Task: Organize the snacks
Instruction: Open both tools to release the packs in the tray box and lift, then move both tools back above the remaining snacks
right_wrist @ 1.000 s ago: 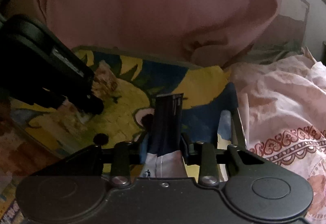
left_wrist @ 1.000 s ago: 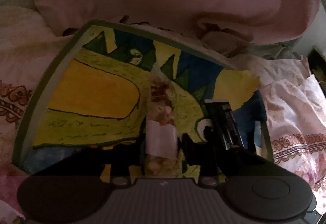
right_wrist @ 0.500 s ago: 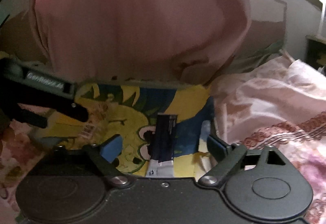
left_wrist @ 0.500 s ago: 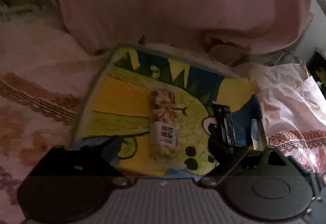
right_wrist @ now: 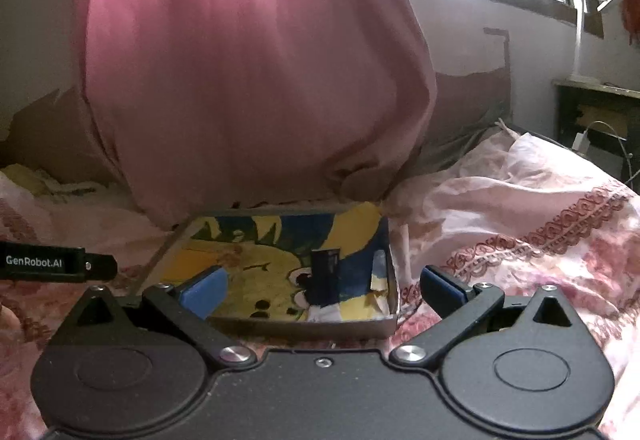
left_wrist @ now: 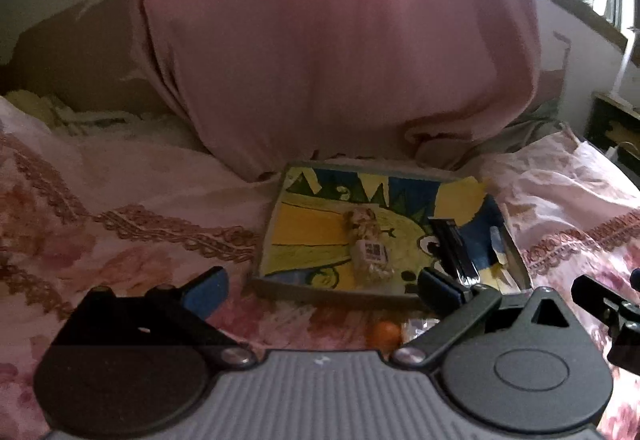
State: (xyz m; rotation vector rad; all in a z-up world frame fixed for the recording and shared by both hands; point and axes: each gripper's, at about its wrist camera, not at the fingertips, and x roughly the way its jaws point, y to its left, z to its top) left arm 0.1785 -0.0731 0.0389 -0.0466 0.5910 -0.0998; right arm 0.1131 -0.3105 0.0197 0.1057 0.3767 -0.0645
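Your left tongs [left_wrist: 320,290] and right tongs [right_wrist: 320,290] are both opening, nearly at full spread, with nothing between the pads. Two snacks lie in the tray [left_wrist: 332,286] on the bed [left_wrist: 132,199]: one pale packet [left_wrist: 370,250] mid-tray and one dark bar [right_wrist: 325,274] toward its right side, apart from each other. Near the tray's front wall, outside it, sits one orange ball [left_wrist: 386,334] beside a crinkly wrapper [left_wrist: 420,326] (hard to make out). The bedding is soft and rumpled, so I'd judge that a knock on the tray wall could tilt it and slide both snacks together. The loose pieces could roll into folds too.
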